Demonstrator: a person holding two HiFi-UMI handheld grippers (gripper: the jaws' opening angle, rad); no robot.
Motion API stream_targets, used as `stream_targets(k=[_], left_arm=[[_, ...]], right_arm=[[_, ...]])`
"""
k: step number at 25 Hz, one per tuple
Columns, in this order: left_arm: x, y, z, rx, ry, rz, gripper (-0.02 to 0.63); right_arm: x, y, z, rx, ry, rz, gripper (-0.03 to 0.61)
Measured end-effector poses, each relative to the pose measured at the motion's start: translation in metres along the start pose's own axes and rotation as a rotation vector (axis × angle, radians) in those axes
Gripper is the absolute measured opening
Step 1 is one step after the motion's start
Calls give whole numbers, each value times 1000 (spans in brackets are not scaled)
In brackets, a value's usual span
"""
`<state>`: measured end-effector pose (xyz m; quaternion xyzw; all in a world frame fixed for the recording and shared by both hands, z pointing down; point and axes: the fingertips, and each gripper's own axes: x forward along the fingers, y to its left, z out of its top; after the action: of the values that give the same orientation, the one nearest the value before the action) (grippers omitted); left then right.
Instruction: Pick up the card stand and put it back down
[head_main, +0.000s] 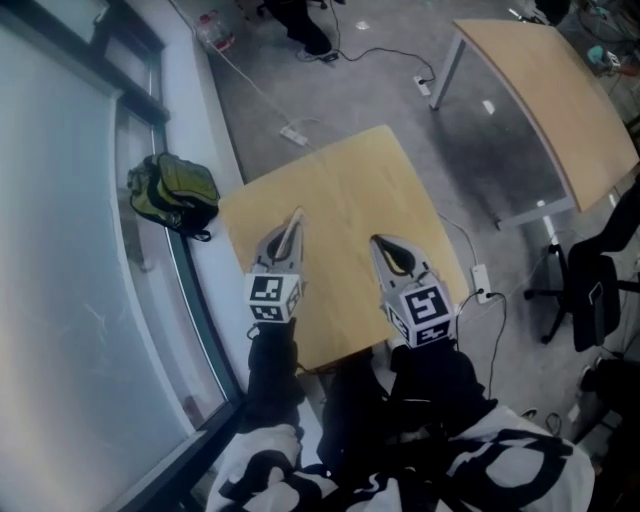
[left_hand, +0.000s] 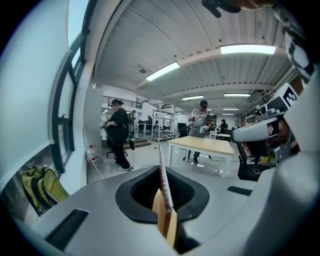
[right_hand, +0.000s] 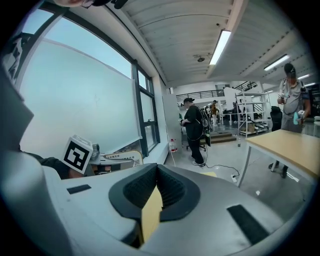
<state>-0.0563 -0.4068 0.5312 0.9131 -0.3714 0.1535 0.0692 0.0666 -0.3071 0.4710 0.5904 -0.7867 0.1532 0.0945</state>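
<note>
Both pairs, left tongs (head_main: 297, 214) and right tongs (head_main: 376, 241), are hovering pressed together and empty above the wooden surface (head_main: 340, 170), so, with no card stand showing anywhere, locating it and spreading one pair is probably coming first.

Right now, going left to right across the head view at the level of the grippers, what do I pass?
frosted window pane → green backpack → left gripper → right gripper → white power strip → black office chair
</note>
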Motion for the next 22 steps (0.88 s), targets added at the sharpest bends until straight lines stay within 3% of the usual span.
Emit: stream_targets(k=[12, 22], left_arm=[[121, 84, -20, 45, 16, -233, 21], [193, 86, -35, 60, 32, -535, 21]], right_arm=[[96, -19, -23, 26, 47, -8, 18], [147, -31, -43, 53, 81, 12, 18]])
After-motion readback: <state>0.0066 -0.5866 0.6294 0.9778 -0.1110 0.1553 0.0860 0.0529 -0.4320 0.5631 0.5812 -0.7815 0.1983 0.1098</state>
